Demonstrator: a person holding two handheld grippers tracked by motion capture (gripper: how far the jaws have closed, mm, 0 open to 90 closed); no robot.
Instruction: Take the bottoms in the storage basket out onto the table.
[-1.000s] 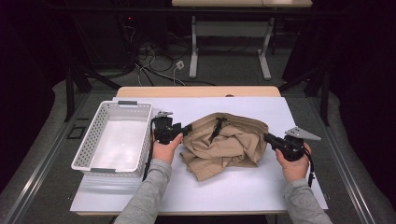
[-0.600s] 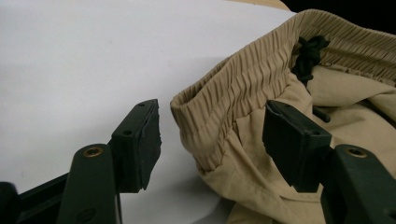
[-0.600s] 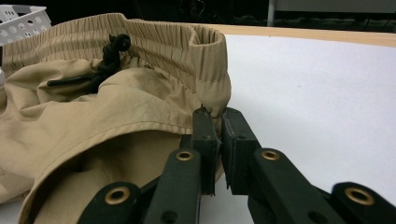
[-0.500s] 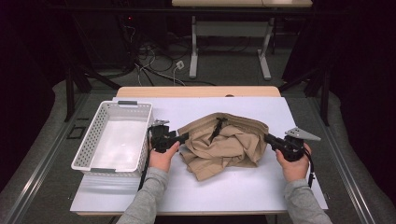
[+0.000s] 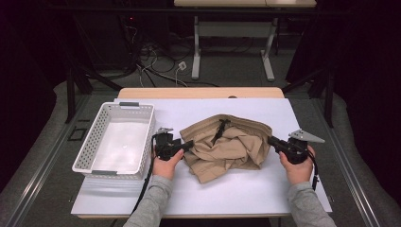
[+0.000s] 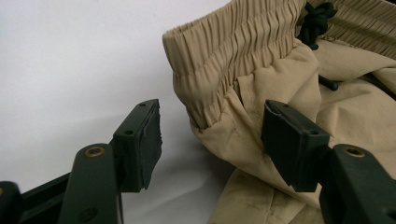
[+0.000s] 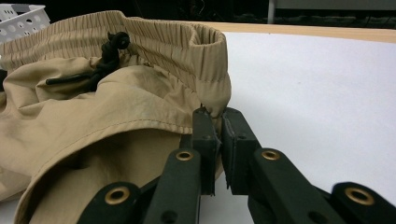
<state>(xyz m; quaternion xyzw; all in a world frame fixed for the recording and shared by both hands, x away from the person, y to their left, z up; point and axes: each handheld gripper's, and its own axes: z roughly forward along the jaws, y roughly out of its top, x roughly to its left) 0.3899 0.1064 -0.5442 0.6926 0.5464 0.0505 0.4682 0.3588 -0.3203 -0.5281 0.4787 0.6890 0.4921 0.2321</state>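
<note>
While waiting for the second grip, pinches the right end of the elastic waistband (image 7: 205, 46) with the right tool (image 5: 272, 140), jaws pressed together on a thin fold of the cloth.

Tan drawstring pants (image 5: 227, 146): crumpled in the middle of the white counter (image 5: 236, 189), near the right side of the white basket (image 5: 127, 105), waistband on the far side, black drawstring (image 7: 105, 56) knotted near its middle.

Left tool (image 5: 190, 143): spread, having just opened somewhat wider. Stands around the left end of the waistband without pressing. One pad close against the cloth, the other apart from it over bare counter.

Step in hand, as a judgement: taking hold of both waistband ends, probably for lifting and spreading out the pants.

Next move calls for pushing the left tool a little further forward, so as to seat the elastic deep between the pads, then closing firmly. Important to catch both layers of the band, not only the loose cloth below it. After that, lifting with both hands together and evenly, to avoid pulling the thin fold out on the right side.
</note>
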